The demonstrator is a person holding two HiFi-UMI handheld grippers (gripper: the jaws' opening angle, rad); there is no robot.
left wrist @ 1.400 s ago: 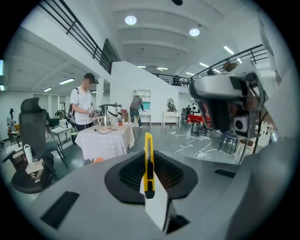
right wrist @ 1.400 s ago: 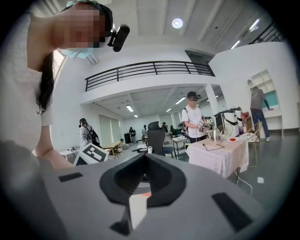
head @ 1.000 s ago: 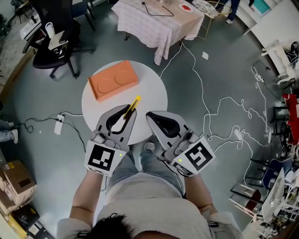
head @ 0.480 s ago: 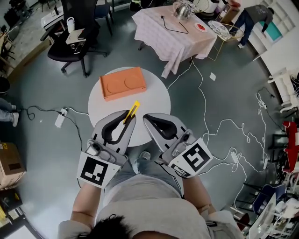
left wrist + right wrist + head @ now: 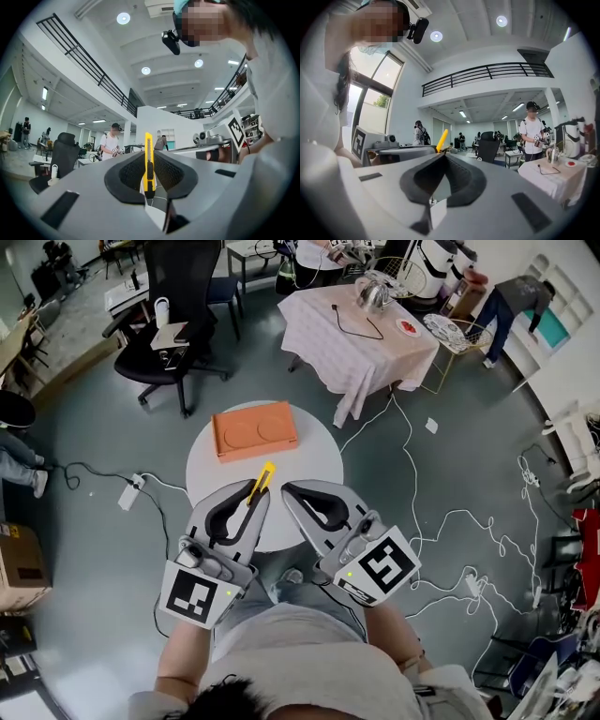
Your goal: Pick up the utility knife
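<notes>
Left hand-held gripper (image 5: 257, 493) is clamped on the utility knife (image 5: 149, 163). It is pinched low on the handle, so most of the yellow body pokes past the jaw tips, tilted upward. The knife appears clear of the desk (image 5: 309, 463), over its near part. Right hand-held gripper (image 5: 442, 156): jaws together, nothing between. Orange box (image 5: 254, 429) lies beyond the knife, apart. Room is open overhead and toward the near rim.

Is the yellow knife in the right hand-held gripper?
No, the utility knife is clamped in the left hand-held gripper.
</notes>
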